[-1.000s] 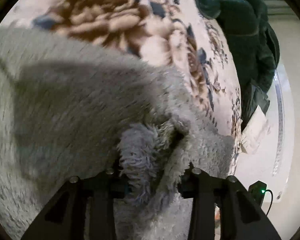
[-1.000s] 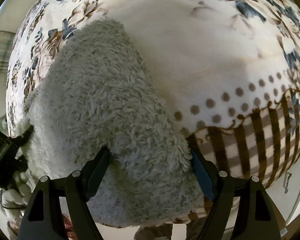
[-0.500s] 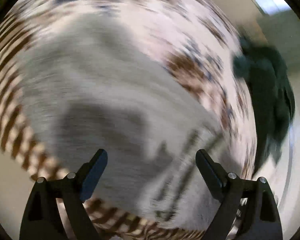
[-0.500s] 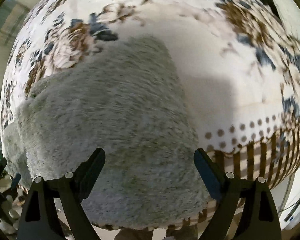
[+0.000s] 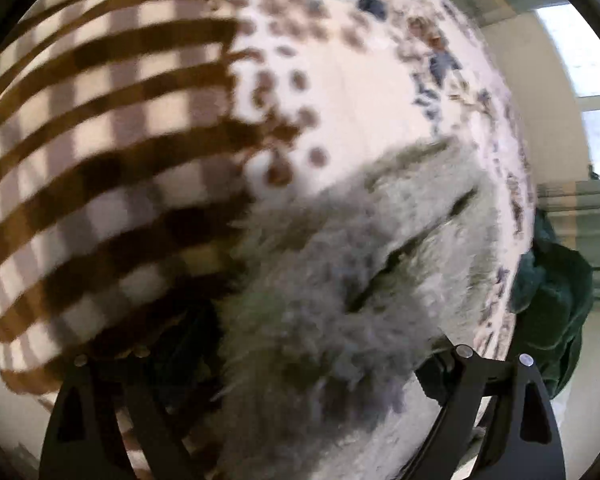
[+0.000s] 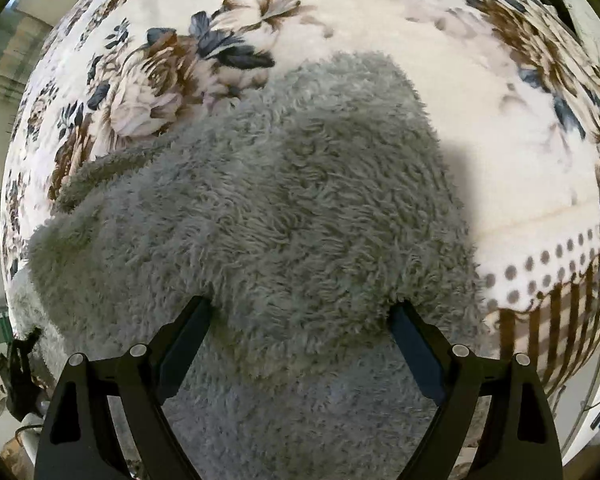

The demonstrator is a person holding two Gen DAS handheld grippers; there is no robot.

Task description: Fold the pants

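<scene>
Bare floral blanket (image 6: 500, 128) beyond & right of fluffy grey pants (image 6: 280, 208): free room to pass. Striped border (image 5: 100, 140) bare too. Dark green cloth heap (image 5: 556, 292) blocking far edge, just beside pants in left wrist view.

Both views are fisheye: strong barrel bulge, dark vignette ring at the corners. Left wrist pic is motion-blurred throughout; checked edge of the blanket (image 5: 100, 152) smears, fleece pants (image 5: 340, 280) go soft w/ no pile detail. Window (image 5: 580, 48) top right is blown out, the daylight source. Right wrist pic is sharp at centre, softer twd the rim. Even, bright-ish light; a soft-edged shadow falls on the blanket (image 6: 460, 168) right of the pants (image 6: 280, 208).
</scene>
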